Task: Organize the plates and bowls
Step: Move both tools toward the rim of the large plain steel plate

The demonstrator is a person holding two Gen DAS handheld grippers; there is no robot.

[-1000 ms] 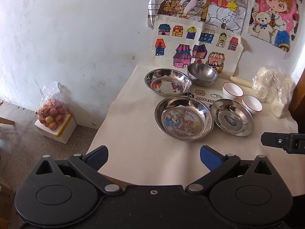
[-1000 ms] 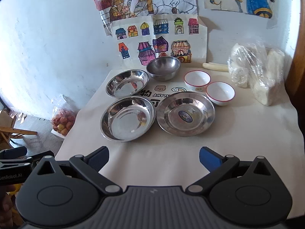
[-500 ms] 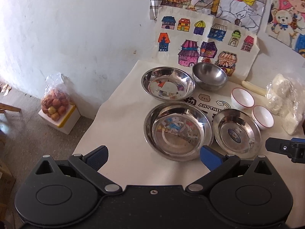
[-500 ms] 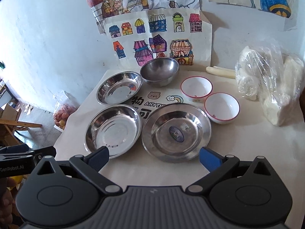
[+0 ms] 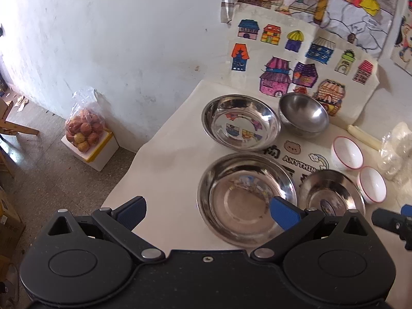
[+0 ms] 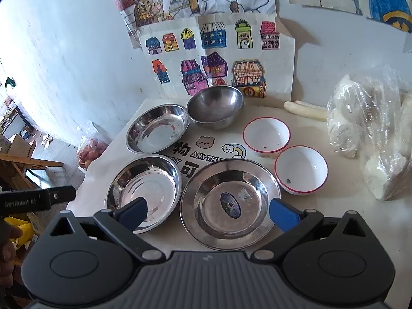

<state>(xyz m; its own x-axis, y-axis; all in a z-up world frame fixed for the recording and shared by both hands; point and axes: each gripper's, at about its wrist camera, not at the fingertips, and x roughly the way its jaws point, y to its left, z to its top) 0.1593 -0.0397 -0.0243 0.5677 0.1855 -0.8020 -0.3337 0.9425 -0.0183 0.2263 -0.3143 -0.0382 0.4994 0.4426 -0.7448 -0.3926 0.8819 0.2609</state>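
Three shallow steel plates, a deep steel bowl and two white red-rimmed bowls lie on a cloth-covered table. My left gripper (image 5: pixel 208 212) is open above the near-left steel plate (image 5: pixel 244 200). Behind that plate sit the far steel plate (image 5: pixel 240 123) and the deep steel bowl (image 5: pixel 303 114). My right gripper (image 6: pixel 207 211) is open over the stickered steel plate (image 6: pixel 229 203), with the near-left plate (image 6: pixel 146 190) to its left. The two white bowls (image 6: pixel 266 135) (image 6: pixel 301 170) stand to the right, the deep bowl (image 6: pixel 215 105) behind. Nothing is held.
A clear plastic bag of white lumps (image 6: pixel 370 128) fills the table's right side, with a white stick (image 6: pixel 303 109) against the wall. Drawings (image 6: pixel 213 56) hang on the wall behind. On the floor at left, a bag of fruit (image 5: pixel 83 131) rests on a white box.
Both grippers have moved forward and down toward the dishes, which now look larger. Their fingers stay open and no dish has shifted.
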